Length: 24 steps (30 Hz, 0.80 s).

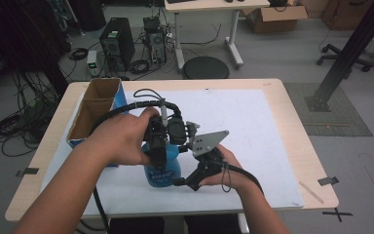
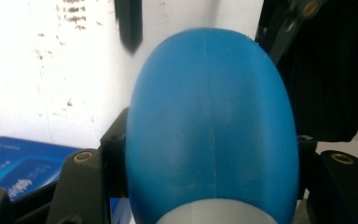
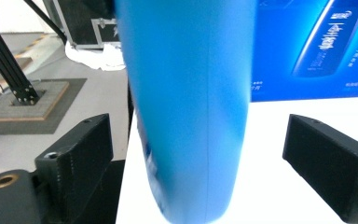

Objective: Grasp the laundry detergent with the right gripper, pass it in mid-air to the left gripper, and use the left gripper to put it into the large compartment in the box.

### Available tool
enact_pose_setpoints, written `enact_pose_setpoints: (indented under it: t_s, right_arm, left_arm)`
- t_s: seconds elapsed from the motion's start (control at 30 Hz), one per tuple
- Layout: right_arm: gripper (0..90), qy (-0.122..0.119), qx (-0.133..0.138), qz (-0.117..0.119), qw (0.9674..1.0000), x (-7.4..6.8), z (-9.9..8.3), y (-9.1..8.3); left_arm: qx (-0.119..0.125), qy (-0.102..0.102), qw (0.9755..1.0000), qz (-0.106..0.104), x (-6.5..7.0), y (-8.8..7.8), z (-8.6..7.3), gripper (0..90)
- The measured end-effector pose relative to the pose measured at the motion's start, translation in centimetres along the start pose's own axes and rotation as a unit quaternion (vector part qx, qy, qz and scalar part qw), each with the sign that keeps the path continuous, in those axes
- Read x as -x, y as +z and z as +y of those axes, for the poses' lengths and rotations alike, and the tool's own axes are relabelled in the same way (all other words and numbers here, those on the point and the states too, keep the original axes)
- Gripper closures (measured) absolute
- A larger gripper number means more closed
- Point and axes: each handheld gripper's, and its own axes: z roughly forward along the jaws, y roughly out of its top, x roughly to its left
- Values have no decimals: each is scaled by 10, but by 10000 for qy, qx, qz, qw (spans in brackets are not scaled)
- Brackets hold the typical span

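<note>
1. Clamping the blue bottle point(image 1: 163, 170) from above, the left gripper point(image 1: 159, 146) is holding it upright on the counter point(image 1: 253, 122).
2. Flanking the bottle's side, the right gripper point(image 3: 200, 154) is standing released, pads clear, long axis vertical.

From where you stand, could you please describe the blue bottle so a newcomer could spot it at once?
On the white mat covering the wooden table, look just right of the open cardboard box. The blue bottle stands there, clamped by the left gripper. It is the rounded, glossy plastic thing; the box is square-edged.
</note>
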Motion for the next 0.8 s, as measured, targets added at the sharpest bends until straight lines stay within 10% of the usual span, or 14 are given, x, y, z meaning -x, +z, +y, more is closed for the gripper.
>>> enact_pose_setpoints:
  t_s: [0.5,0.7,0.8]
  right_arm:
    - [10,236,-106,-391,9989,8,-11,-67]
    - [5,377,-207,-648,9970,11,-14,-98]
    - [5,381,-210,-736,9963,11,-13,-109]
  left_arm:
    - [-57,-1107,9936,-221,-23,-22,-18,386]
    - [52,-1666,9856,-279,-39,-40,-33,386]
    - [179,-2093,9773,-274,-48,-51,-44,386]
